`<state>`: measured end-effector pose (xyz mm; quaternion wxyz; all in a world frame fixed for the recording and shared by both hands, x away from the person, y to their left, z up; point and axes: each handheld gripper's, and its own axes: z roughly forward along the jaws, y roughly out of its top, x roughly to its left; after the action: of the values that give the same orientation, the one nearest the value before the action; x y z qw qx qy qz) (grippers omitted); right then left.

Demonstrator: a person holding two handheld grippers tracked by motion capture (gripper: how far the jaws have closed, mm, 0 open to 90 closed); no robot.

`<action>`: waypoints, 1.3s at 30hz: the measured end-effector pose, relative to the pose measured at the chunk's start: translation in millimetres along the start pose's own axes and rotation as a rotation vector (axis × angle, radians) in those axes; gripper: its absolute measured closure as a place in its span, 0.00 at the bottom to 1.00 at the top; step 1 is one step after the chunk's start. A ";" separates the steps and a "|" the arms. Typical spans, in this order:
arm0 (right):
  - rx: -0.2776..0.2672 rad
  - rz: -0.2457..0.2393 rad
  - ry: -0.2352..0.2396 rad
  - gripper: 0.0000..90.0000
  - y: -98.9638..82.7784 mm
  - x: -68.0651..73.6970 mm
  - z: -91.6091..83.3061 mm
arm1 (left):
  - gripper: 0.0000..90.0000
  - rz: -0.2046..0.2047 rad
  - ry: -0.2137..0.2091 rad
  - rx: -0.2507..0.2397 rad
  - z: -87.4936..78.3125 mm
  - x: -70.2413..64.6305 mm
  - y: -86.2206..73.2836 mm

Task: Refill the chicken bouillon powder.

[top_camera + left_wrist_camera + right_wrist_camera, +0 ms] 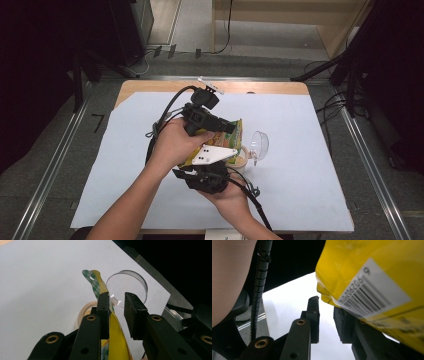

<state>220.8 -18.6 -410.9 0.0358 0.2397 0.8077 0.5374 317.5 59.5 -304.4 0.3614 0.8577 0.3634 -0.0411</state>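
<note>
My left gripper (pixel 117 315) has its jaws parted, with the top edge of the yellow packet (pixel 115 332) lying against the inner face of one pad while the other pad stands clear of it, so I read it as open on that side and not pinching. My right gripper (pixel 325 320) also shows a gap between its pads; the packet's belly with the barcode label (pixel 372 290) rests over the outer jaw and not in the gap, so it grips nothing that I can see. In the high view both hands hold the grippers close together above the middle of the white sheet (pixel 310 190), the left gripper (pixel 227 127) on top and the right hand (pixel 227 197) under it, with the packet (pixel 235 132) held up off the table between them. I judge the step in hand to be opening or tearing the packet over the small round tub (pixel 86 311) beneath it. Next I would need to close the left pads firmly on the crimped checked strip at the top, get the right jaws around the packet body, then pull apart. The packet is glossy yellow, puffy, with a green-and-white checked, twisted top seal. A clear round lid (pixel 259 145) stands on edge just beside the tub.
</note>
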 end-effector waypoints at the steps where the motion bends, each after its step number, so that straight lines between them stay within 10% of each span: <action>1: -0.001 0.000 0.000 0.85 -0.1 0.0 0.1 | 0.83 0.000 0.001 0.001 -0.1 -0.1 0.0; 39: 0.000 -0.007 -0.002 0.84 4.2 2.0 -2.7 | 0.84 0.020 0.000 -0.017 -3.9 -5.0 1.3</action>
<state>219.6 -18.8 -405.7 0.0382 0.2375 0.8084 0.5372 313.9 58.5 -299.1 0.3690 0.8583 0.3550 -0.0342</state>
